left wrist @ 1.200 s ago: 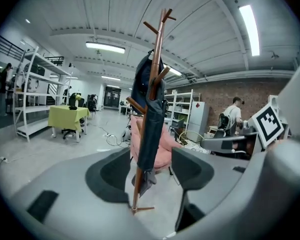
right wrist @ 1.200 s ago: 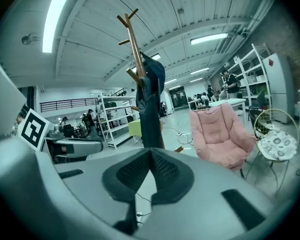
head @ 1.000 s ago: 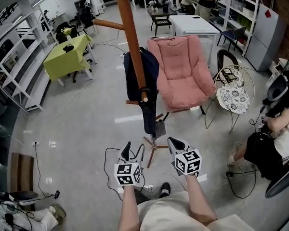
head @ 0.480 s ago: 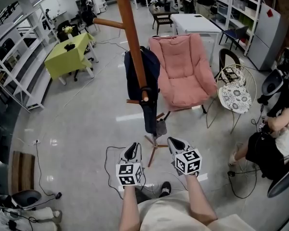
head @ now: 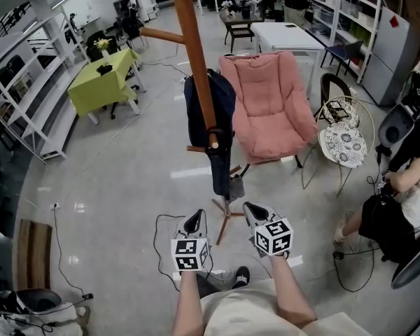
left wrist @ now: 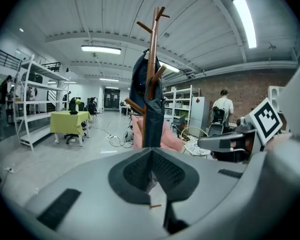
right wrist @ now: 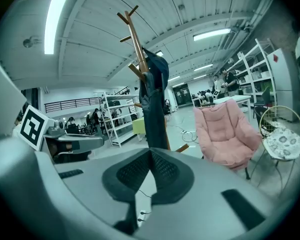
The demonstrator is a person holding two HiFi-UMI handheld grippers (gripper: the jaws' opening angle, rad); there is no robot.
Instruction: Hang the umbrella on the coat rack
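A dark folded umbrella [head: 221, 172] is seen hung on a peg of the wooden coat rack [head: 196, 54]. The left gripper [head: 194, 222] and right gripper [head: 255, 214] are held apart from it, their jaws closed on nothing.

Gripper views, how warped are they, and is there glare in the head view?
Left gripper view: strong fisheye with dark rounded corners; the left tool up close is soft, the rack sharp. Right gripper view: same fisheye, and the ceiling lamp is blown out. Head view: milder bending at the edges, pale lamp reflections on the glossy floor.
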